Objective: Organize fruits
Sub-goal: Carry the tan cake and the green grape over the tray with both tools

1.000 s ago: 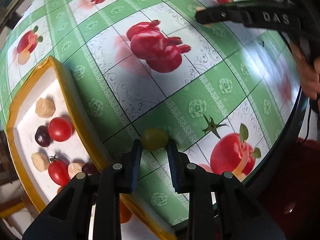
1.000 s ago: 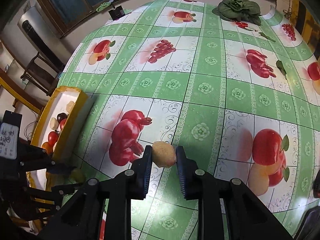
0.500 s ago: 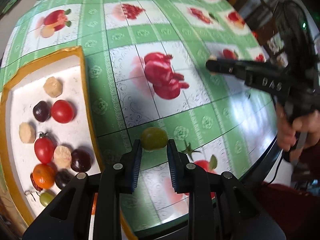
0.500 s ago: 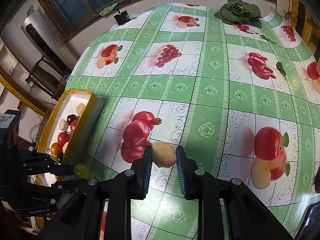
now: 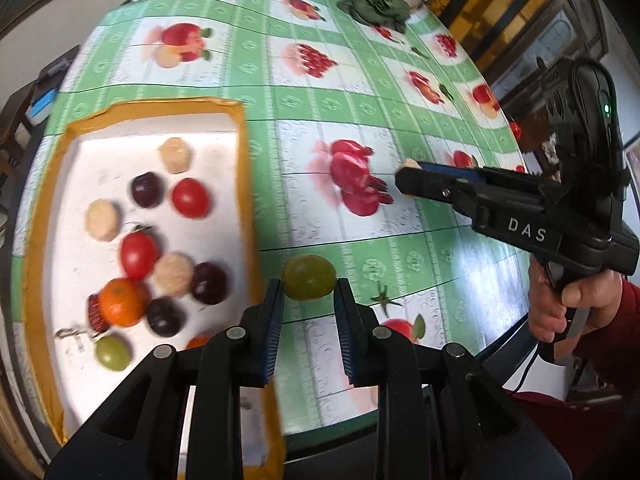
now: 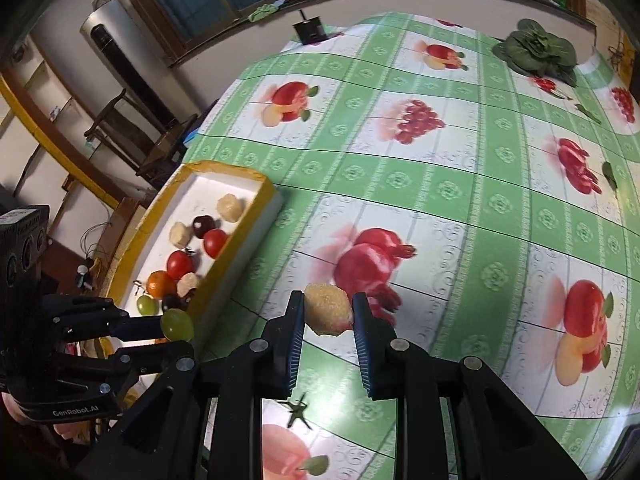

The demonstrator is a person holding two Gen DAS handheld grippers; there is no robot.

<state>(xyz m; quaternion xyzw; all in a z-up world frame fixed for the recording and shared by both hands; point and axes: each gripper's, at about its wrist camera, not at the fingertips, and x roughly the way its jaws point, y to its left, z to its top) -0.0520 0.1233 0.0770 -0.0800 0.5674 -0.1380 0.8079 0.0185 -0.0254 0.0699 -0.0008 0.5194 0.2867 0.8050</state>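
My left gripper (image 5: 309,294) is shut on a green grape (image 5: 309,282), held above the tablecloth just right of the tray's right rim. The same grape (image 6: 177,324) shows at the left gripper's tips in the right wrist view. My right gripper (image 6: 328,314) is shut on a beige, rough-skinned fruit (image 6: 328,314) over the printed pomegranate. The white tray with a yellow rim (image 5: 244,168) holds several fruits: red tomatoes (image 5: 191,197), dark plums (image 5: 148,189), beige fruits (image 5: 174,155), an orange (image 5: 121,302) and a green grape (image 5: 113,352).
A green-and-white tablecloth (image 6: 452,192) with printed fruit covers the table. A leafy green vegetable (image 6: 536,50) lies at the far right, a small dark box (image 6: 311,31) at the far edge. Chairs and a standing white unit are beyond the table's left side.
The left gripper rose and rolled with the grape, bringing the whole tray into its view. The right gripper lifted and shifted toward the tray with the beige fruit.
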